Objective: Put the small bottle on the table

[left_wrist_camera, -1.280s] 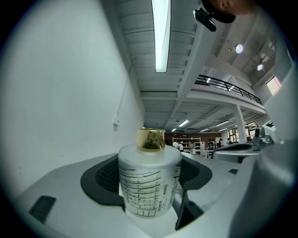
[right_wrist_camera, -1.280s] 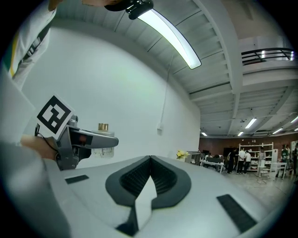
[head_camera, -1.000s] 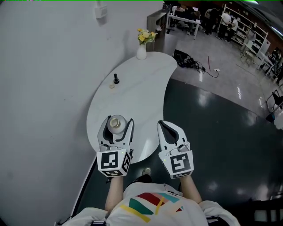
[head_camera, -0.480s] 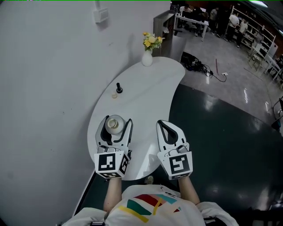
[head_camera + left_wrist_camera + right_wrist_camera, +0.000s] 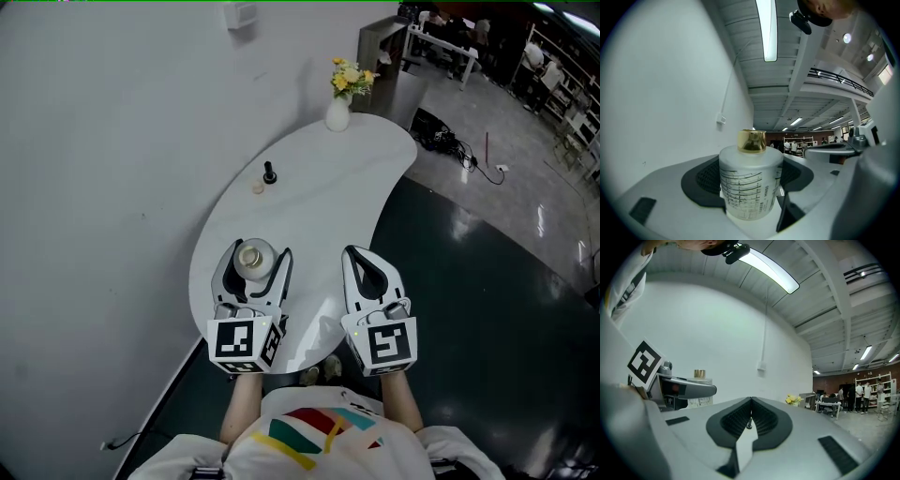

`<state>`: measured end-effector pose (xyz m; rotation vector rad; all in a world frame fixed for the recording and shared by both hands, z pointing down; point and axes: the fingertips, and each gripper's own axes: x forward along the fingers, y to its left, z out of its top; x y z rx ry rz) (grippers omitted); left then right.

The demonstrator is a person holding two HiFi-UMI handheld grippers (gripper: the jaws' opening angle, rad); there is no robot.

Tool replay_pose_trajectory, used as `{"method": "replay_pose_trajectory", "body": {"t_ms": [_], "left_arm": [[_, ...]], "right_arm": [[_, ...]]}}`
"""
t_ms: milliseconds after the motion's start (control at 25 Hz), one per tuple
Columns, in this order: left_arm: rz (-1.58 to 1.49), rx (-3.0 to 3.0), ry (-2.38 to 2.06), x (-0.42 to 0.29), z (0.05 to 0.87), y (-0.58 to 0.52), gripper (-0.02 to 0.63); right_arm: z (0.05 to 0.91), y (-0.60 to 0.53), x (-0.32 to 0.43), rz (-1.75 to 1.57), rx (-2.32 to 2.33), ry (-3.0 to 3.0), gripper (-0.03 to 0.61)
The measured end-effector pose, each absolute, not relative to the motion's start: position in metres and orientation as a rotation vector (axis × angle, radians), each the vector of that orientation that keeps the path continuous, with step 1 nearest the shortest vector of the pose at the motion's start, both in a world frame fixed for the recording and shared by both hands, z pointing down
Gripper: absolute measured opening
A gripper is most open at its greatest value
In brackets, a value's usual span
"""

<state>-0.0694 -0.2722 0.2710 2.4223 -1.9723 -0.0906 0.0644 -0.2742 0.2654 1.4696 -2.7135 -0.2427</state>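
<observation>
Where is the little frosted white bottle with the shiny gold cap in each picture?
Head view: the frosted white bottle with a gold cap is lower left of centre, clamped in the left gripper.
Left gripper view: the bottle is bottom middle, between the jaws.
Right gripper view: the bottle is far left, peeking from behind the left gripper.
Shared landmark: the small white box on the wall.

Print on small bottle unreadable

Two claws (left claw, right claw), one small bottle, one table, one vase, one peg.
</observation>
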Motion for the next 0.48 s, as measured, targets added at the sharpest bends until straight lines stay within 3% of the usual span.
{"method": "replay_pose_trajectory", "body": {"t_ms": [480], "left_arm": [[-0.083, 2.360, -2.073, -0.0711, 0.2659, -0.2739, 0.353]], "right_arm": [[0.2576, -0.2820, 0.0618, -0.256, 1.392, -2.790, 0.012]]}}
